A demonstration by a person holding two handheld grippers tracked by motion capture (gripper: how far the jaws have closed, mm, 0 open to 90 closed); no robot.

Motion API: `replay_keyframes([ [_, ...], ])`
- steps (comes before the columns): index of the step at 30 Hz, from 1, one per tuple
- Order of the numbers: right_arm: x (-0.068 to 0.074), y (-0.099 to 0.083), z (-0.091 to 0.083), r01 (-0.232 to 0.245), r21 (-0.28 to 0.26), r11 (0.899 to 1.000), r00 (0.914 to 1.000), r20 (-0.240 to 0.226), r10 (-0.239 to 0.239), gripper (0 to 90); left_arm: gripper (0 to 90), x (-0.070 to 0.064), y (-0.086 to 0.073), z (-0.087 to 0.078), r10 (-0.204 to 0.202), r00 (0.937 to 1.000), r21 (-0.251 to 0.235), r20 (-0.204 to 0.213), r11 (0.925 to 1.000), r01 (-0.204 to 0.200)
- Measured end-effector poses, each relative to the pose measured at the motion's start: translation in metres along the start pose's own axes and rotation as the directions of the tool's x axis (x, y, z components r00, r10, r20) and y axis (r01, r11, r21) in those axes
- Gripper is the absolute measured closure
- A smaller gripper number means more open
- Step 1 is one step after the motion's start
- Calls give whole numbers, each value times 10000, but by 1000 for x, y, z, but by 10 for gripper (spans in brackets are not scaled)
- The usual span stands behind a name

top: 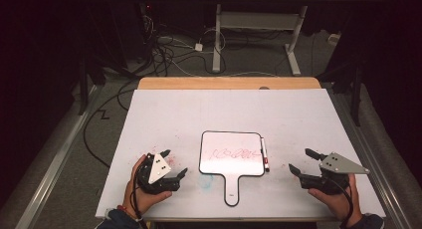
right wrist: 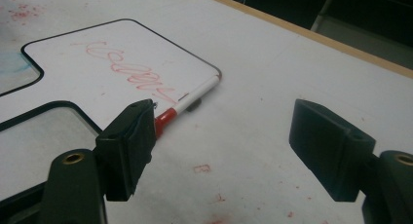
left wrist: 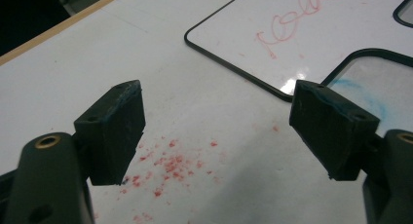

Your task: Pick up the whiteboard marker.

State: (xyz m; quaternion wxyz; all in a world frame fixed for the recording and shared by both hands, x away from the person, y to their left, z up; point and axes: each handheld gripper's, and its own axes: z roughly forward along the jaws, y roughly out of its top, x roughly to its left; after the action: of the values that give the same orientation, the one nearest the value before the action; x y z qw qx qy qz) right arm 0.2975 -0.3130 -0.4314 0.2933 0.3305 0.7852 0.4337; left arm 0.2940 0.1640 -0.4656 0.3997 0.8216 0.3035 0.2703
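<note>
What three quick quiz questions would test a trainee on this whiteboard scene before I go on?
1. True or false: the marker lies along the whiteboard's right edge.
2. What colour is the scribble on the board?
3. Which hand-held gripper is open: A left only, B right only, C both?

Key: 1 true. 2 red. 3 C; each pair of jaws stands wide apart above the table, holding nothing.

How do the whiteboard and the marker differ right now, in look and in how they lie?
The whiteboard is a broad white paddle with a black rim, a handle and red scribble; the marker is a thin white stick with a red cap. The whiteboard lies mid-table; the marker lies along its right edge. Both lie flat, with neither gripper on them.
</note>
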Motion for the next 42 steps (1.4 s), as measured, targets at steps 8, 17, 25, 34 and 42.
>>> replay_keyframes([
  [8,-1,7,24,-392,500,9980,9978,-523,418,297,198,-1,-1,4,42,10000,277,47,9996,-43],
  [17,-13,20,55,-1379,1591,9776,9831,-980,1546,344,198,-1,-2,7,44,10000,446,47,9990,-46],
  [25,-19,36,95,-2071,2955,9326,9510,-1628,2627,443,199,-2,-2,7,104,9999,538,43,9985,-106],
  [34,-19,39,139,-2471,4115,8773,9393,-1206,3211,490,200,-2,-4,9,110,9999,617,128,9980,-117],
  [42,-25,35,144,-2809,4220,8620,9218,-1316,3648,663,204,-3,-3,9,173,9996,689,209,9975,-187],
])
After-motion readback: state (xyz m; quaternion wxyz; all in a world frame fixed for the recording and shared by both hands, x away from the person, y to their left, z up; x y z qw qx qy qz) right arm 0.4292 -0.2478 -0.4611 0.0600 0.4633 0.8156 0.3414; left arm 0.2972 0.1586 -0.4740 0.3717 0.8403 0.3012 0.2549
